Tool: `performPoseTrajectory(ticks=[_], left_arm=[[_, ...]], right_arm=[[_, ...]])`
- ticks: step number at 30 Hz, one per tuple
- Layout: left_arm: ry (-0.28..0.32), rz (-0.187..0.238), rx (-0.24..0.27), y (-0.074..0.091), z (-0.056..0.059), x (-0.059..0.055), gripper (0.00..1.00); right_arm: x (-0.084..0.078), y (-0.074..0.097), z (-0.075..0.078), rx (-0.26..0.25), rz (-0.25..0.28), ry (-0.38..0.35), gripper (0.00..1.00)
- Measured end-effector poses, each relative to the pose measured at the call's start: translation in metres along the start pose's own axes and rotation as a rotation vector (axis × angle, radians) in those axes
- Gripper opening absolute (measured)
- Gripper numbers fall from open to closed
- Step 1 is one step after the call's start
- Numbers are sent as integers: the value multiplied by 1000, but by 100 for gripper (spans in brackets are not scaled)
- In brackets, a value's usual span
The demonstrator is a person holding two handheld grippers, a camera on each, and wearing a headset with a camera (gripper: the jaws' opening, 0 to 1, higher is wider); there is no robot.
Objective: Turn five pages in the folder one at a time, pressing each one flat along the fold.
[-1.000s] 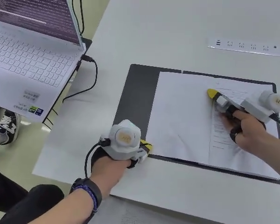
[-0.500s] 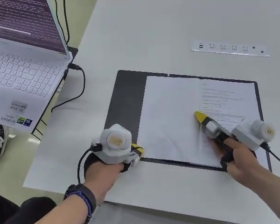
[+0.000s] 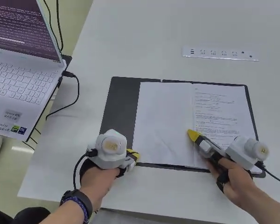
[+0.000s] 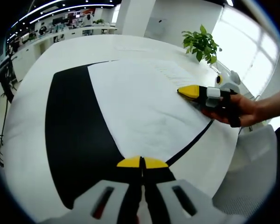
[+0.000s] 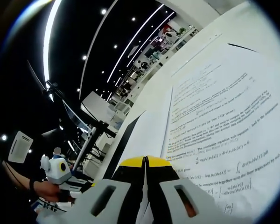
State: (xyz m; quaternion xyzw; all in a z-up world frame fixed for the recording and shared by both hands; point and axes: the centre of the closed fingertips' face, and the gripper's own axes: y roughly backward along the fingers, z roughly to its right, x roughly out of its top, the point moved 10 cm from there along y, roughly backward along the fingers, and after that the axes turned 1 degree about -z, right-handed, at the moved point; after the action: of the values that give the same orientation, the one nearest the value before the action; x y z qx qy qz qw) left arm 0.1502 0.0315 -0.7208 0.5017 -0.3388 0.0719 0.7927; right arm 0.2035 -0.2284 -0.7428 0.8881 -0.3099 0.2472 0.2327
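The folder lies open on the white table, its black inside cover at the left. A blank white page lies turned over beside a printed page. My right gripper is shut, its yellow tips pressed on the fold near the folder's near edge; in its own view the tips rest between the blank and printed sheets. My left gripper is shut with nothing in it, its tips resting on the black cover at the near left corner of the blank page.
An open laptop stands at the far left with a black cable running toward the folder. A white power strip lies beyond the folder. The table's near edge runs just below both hands.
My right gripper has slid along the fold from its middle toward the near edge of the folder. The left gripper has stayed at the folder's near left corner.
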Motion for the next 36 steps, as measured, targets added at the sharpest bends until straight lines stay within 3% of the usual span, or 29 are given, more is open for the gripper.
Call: performPoseTrajectory(ticks=[14, 36], left_arm=[[-8, 4, -2, 1, 0, -1, 0], [-4, 12, -11, 4, -1, -2, 0]], right_arm=[[-21, 21, 1, -4, -44, 9, 0], [-47, 45, -13, -5, -56, -20, 0]])
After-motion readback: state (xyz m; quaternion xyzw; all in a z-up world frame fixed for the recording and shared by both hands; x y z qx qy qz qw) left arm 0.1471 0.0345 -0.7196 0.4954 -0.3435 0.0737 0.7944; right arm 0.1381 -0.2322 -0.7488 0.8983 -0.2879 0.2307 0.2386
